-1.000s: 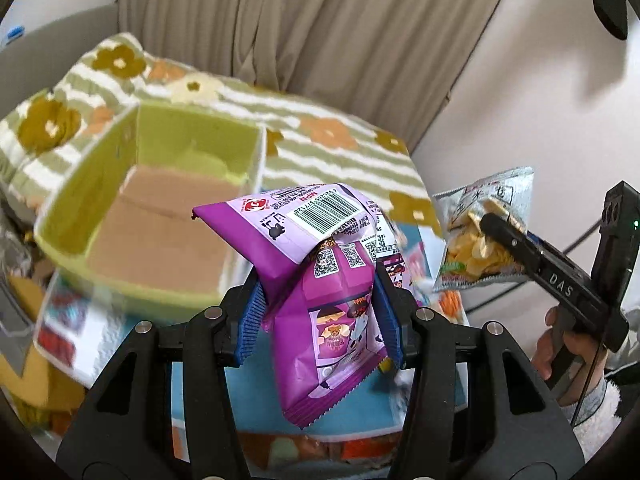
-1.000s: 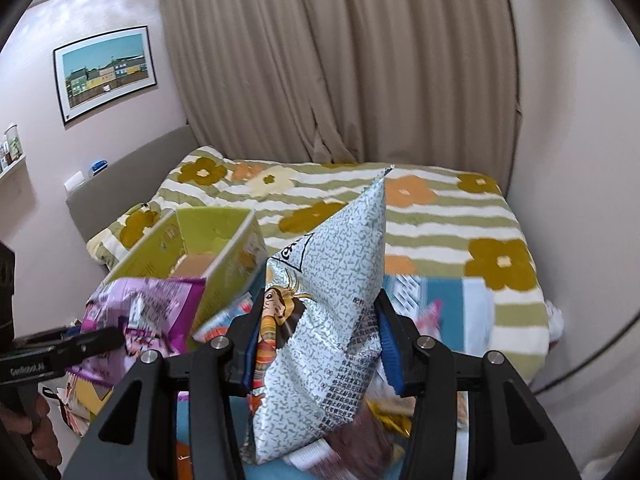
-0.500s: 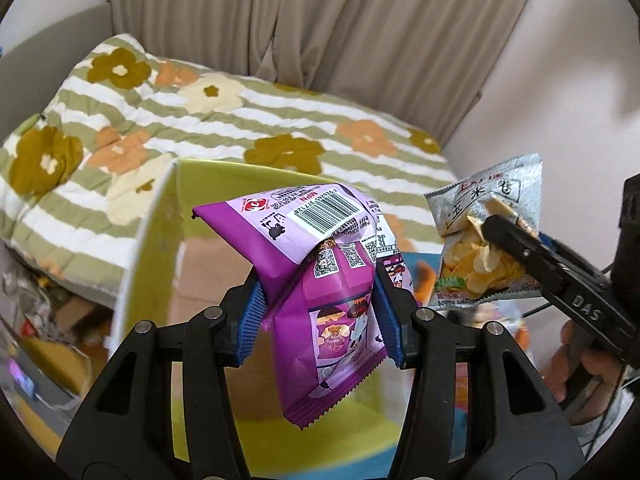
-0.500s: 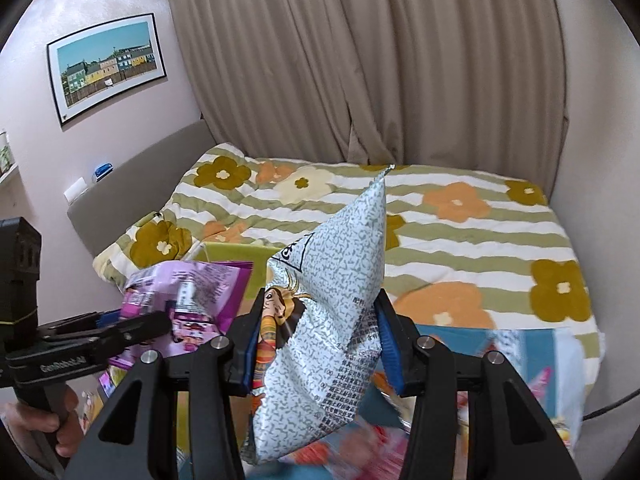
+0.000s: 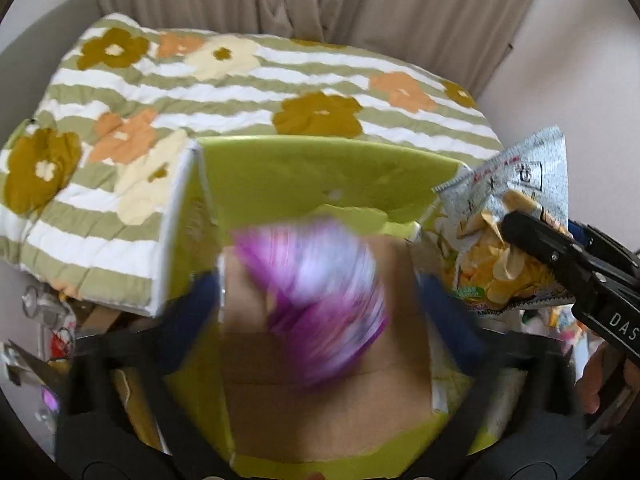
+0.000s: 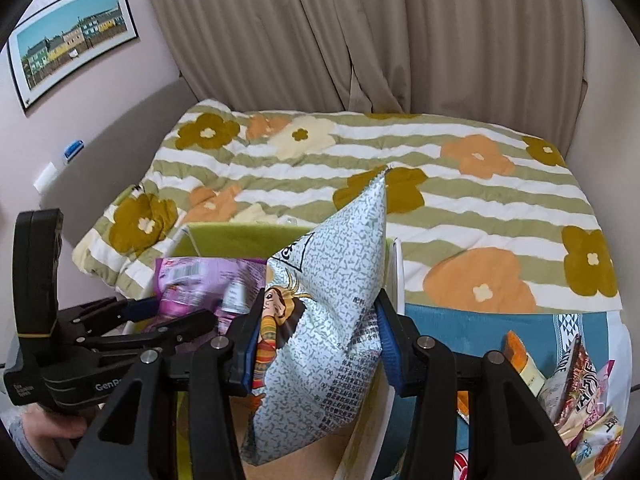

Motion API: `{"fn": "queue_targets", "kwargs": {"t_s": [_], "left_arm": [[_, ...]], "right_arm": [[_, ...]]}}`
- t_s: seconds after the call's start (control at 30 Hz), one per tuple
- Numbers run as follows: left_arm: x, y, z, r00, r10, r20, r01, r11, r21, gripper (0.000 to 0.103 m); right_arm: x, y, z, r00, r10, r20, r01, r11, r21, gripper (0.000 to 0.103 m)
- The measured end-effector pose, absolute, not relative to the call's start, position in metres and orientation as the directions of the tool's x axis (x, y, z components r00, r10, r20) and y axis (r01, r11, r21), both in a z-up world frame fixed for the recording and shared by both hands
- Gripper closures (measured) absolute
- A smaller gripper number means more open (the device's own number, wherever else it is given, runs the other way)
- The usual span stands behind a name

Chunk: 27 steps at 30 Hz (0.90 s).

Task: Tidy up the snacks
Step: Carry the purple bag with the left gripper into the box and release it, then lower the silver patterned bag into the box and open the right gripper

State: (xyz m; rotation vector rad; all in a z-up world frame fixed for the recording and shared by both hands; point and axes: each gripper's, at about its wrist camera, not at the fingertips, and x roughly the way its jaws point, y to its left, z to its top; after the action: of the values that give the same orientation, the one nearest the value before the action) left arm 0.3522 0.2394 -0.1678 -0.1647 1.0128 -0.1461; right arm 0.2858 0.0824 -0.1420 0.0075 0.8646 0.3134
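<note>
A lime-green box [image 5: 320, 184] with a brown cardboard floor stands open on the bed. My left gripper [image 5: 320, 304] hangs over it with its jaws spread wide. The purple snack bag [image 5: 316, 292] is blurred between them, loose and falling into the box; it also shows in the right wrist view [image 6: 200, 284]. My right gripper [image 6: 316, 340] is shut on a silver chip bag [image 6: 332, 312] and holds it upright over the box's right side [image 6: 396, 264]. That bag also shows in the left wrist view [image 5: 508, 224].
A flowered, striped quilt [image 6: 440, 176] covers the bed behind the box. Several more snack packets [image 6: 576, 384] lie on a blue cloth [image 6: 460, 320] at the right. Curtains and a framed picture [image 6: 72, 40] stand behind. Clutter lies at the lower left [image 5: 44, 320].
My left gripper has opened and let go of the purple bag, which drops into the box. Both grippers have moved forward over the box. The right still holds the silver bag.
</note>
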Motion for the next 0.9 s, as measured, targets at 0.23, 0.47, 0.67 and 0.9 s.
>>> {"fn": "queue_targets", "kwargs": {"t_s": [0.23,0.47,0.67,0.9], "left_arm": [[0.324,0.244,-0.162,0.523,-0.126,-0.843,0.01,0.99,-0.142,0.0],[0.3,0.249,-0.155,0.533,-0.11,-0.839,-0.017,0.99,-0.14,0.0],[0.287,0.257,-0.151,0.546,-0.095,-0.833,-0.043,0.989,-0.141,0.0],[0.279,0.263,-0.155,0.538,-0.106,-0.836,-0.045,0.987,-0.154,0.0]], "right_arm": [[0.287,0.079,-0.154,0.577,0.3,-0.76,-0.291,0.945,0.151,0.058],[0.293,0.086,-0.155,0.558,0.296,-0.775,-0.317,0.939,0.131,0.058],[0.307,0.096,-0.164,0.547,0.28,-0.789,-0.322,0.94,0.111,0.056],[0.297,0.09,-0.167,0.584,0.272,-0.765,-0.289,0.95,0.117,0.0]]}}
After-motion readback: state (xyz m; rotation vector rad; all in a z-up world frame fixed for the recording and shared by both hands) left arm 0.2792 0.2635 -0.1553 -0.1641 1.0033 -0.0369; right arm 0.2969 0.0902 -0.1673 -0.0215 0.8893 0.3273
